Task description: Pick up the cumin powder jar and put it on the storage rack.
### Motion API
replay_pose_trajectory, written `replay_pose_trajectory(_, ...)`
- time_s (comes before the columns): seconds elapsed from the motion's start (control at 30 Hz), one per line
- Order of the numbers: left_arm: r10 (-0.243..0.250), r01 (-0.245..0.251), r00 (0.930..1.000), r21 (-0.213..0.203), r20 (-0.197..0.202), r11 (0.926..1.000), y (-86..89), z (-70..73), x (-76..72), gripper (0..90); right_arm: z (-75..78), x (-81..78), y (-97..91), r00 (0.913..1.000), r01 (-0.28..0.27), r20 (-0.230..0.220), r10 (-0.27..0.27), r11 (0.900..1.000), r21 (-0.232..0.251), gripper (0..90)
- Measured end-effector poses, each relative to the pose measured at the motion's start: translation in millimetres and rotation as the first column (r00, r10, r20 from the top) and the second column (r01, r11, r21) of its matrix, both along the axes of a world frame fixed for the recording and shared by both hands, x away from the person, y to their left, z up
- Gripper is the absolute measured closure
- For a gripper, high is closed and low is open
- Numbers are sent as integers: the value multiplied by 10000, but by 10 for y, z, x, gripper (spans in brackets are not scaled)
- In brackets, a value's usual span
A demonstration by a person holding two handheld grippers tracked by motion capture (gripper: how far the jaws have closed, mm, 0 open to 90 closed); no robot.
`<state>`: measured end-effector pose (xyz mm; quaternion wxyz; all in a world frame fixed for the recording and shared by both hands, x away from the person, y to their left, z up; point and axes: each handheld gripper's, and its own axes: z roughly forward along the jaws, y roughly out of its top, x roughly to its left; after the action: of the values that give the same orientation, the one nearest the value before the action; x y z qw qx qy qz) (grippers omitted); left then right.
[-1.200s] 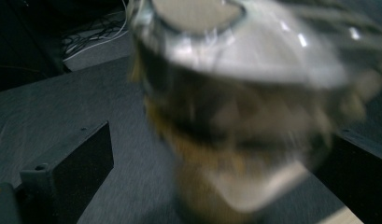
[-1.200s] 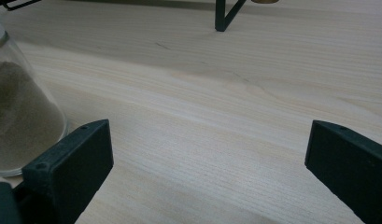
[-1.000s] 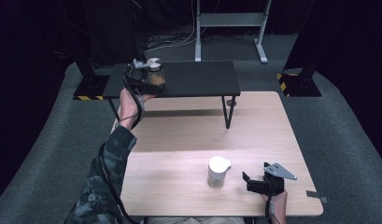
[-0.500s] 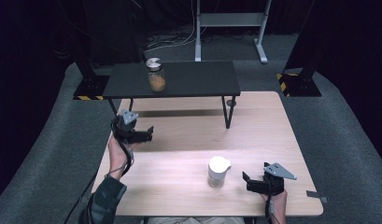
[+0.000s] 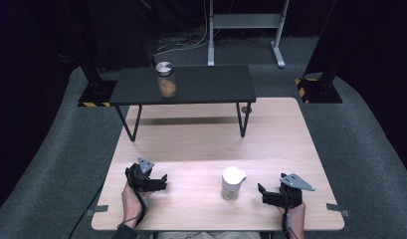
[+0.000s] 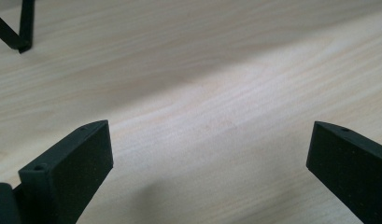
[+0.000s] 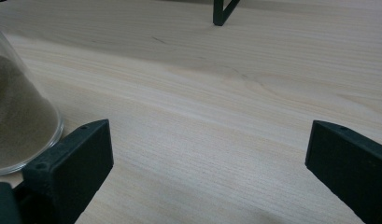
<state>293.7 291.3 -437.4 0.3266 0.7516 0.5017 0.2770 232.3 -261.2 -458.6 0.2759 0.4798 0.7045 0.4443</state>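
Hands rest low at the near edge of the wooden table (image 5: 201, 144), each gripper pointing forward. Left gripper (image 5: 161, 180) and right gripper (image 5: 263, 193) both gape, holding nothing. White-lidded jar (image 5: 232, 182) stands between them, nearer the right one.

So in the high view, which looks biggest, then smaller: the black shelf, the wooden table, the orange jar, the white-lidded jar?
1. wooden table
2. black shelf
3 and 4. orange jar and white-lidded jar: these look alike, and the white-lidded one sits nearer the camera, so no ranking.
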Motion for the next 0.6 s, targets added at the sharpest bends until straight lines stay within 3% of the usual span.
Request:
replay_pose_trajectory(0.03,-61,60,10000,-171,-70,9998,22,-15,10,0,0,0,1,10000,-3,4,3,10000,-14,0)
replay_pose_trajectory(0.13,-230,232,9996,108,-164,9997,-3,-18,28,0,0,0,2,10000,5,1,-5,10000,-12,0)
replay_pose_trajectory(0.23,-169,169,9996,-20,-233,9999,5,-27,47,0,-1,-1,0,10000,1,4,-1,10000,1,0)
replay_pose_trajectory(0.4,-235,235,9997,193,-9,9995,-45,-63,12,1,-6,-9,-2,10000,39,33,-39,10000,44,0)
replay_pose_trajectory(0.6,-643,643,9977,-44,-198,9979,38,-54,81,1,-7,-9,-2,10000,8,52,-8,10000,13,0)
